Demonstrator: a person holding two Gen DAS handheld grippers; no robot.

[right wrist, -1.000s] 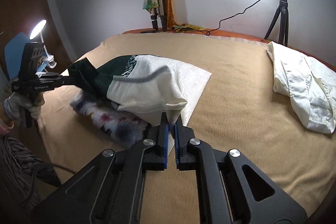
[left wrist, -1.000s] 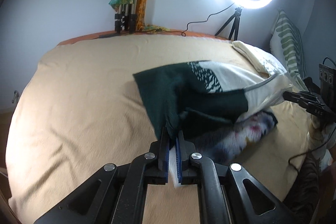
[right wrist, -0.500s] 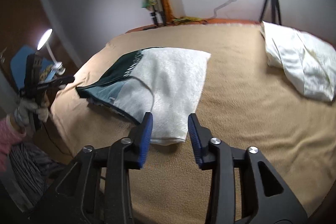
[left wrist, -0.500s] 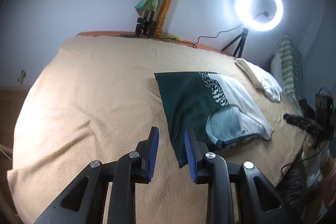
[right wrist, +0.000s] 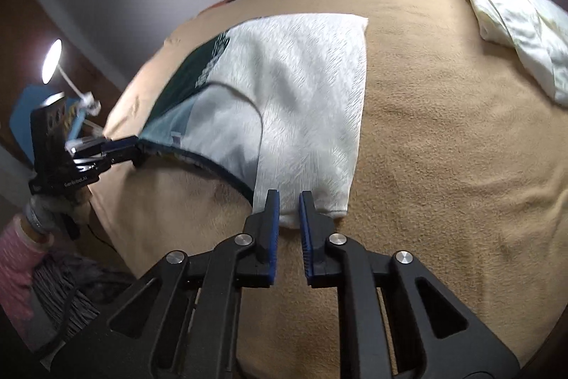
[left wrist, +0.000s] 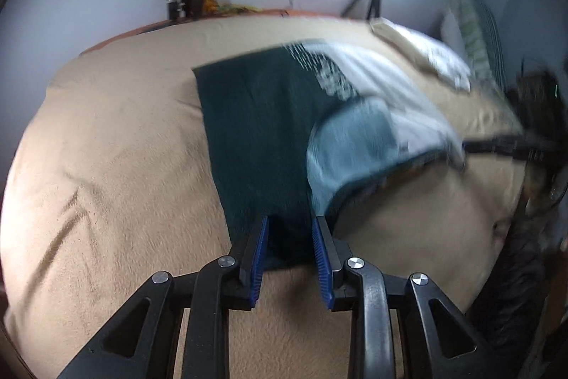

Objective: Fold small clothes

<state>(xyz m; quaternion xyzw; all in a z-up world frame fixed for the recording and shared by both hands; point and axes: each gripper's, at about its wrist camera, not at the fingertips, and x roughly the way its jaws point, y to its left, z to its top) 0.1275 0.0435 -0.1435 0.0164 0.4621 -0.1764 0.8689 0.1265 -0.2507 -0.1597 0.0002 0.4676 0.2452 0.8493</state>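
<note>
Now the left tongs [left wrist: 289, 238] stand spread with the dark green corner of the garment [left wrist: 262, 130] lying between their blue pads, not yet pressed; the right tongs [right wrist: 288, 206] have just been closing and sit nearly together over the white corner of the same piece, though whether the pads already bite the cloth I cannot tell. Each pair takes one near corner, likely so the near edge can be lifted evenly and carried over for a fold. The garment, half green and half white with a scooped neckline toward the near edge, lies flat in the middle of the bed [right wrist: 443, 137], its far hem pointing to the head end. A crumpled white cloth [right wrist: 518, 23] rests by the far right corner, well apart from the work
</note>
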